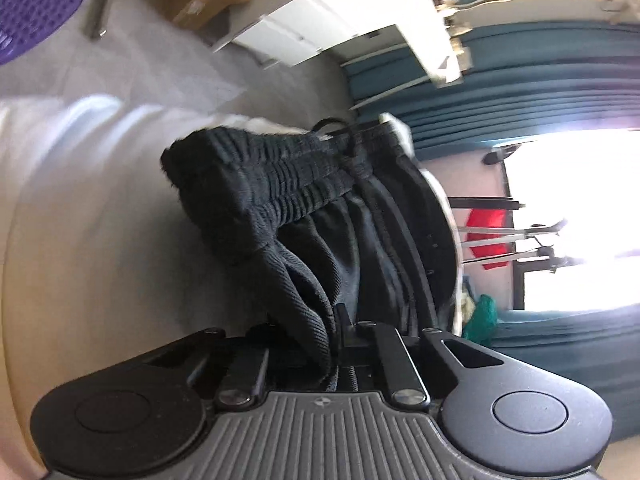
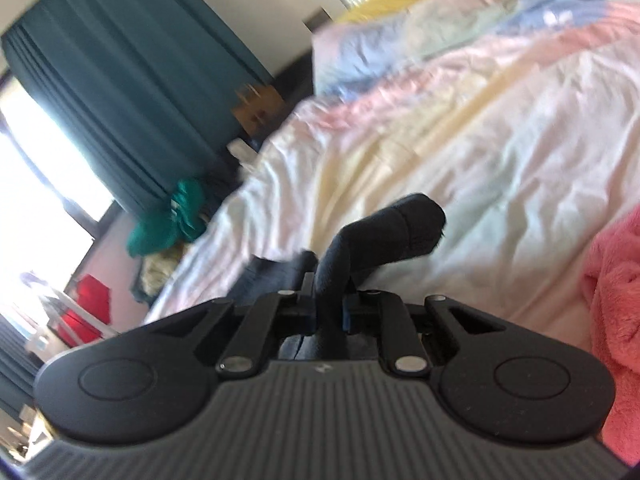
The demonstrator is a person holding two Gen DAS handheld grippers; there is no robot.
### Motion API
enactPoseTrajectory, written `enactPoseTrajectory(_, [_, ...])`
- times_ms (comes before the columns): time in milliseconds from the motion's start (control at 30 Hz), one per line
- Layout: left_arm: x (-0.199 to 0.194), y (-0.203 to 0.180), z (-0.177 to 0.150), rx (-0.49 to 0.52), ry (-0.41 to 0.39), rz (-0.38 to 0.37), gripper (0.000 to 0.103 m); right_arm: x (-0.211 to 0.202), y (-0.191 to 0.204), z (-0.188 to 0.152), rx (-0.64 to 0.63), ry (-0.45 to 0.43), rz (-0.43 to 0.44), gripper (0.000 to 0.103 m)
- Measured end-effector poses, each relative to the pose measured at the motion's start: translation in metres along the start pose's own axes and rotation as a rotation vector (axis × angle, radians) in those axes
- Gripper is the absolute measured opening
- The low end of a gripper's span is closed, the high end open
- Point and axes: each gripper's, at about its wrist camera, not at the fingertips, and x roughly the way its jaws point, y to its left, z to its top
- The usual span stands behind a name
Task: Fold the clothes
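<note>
Black ribbed trousers [image 1: 304, 204] with an elastic waistband and a knotted drawstring [image 1: 352, 156] hang in front of the left wrist camera. My left gripper [image 1: 338, 320] is shut on a fold of that dark cloth, which bunches between its jaws. In the right wrist view my right gripper [image 2: 330, 300] is shut on another edge of the black trousers [image 2: 396, 232]; a rolled end sticks up and to the right above the bed. The fingertips of both grippers are hidden by the fabric.
A bed with a pastel striped duvet [image 2: 460, 128] fills the right wrist view, with a pink fluffy garment [image 2: 616, 320] at its right edge. Teal curtains [image 2: 120, 92], a bright window [image 1: 572, 216], a green cloth [image 2: 172, 216] and a white cabinet [image 1: 312, 24] stand around.
</note>
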Motion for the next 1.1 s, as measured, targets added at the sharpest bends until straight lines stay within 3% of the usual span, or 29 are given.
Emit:
enactPoseTrajectory(233, [-0.051,-0.011,-0.009,-0.004,-0.11,-0.135,0.009,-0.02,0.002,0.008,-0.062,-0.044,-0.046,0.01])
enactPoseTrajectory(367, [-0.06,-0.048,-0.005,0.065,-0.128,-0.136,0.008,-0.025,0.006,0.019,-0.062,-0.053,-0.042,0.009])
enactPoseTrajectory(500, [-0.026,-0.117,0.024,0.086,-0.091,-0.113,0.008,-0.01,0.038,0.029,-0.115,-0.045,-0.058,0.009])
enactPoseTrajectory(633, [0.027,-0.208,0.045,0.239,-0.088,-0.062,0.008,0.028,0.093,0.038,-0.179,-0.062,-0.079,0.009])
enactPoseTrajectory(800, [0.145,-0.286,0.062,0.301,-0.085,0.016,0.009,0.112,0.159,0.038,-0.225,-0.085,-0.147,0.008])
enactPoseTrajectory(933, [0.257,-0.316,0.07,0.37,-0.071,0.108,0.009,0.19,0.188,0.018,-0.283,-0.078,-0.216,0.008])
enactPoseTrajectory(1100, [0.371,-0.308,0.078,0.413,-0.048,0.209,0.01,0.273,0.206,-0.018,-0.401,-0.053,-0.326,0.007])
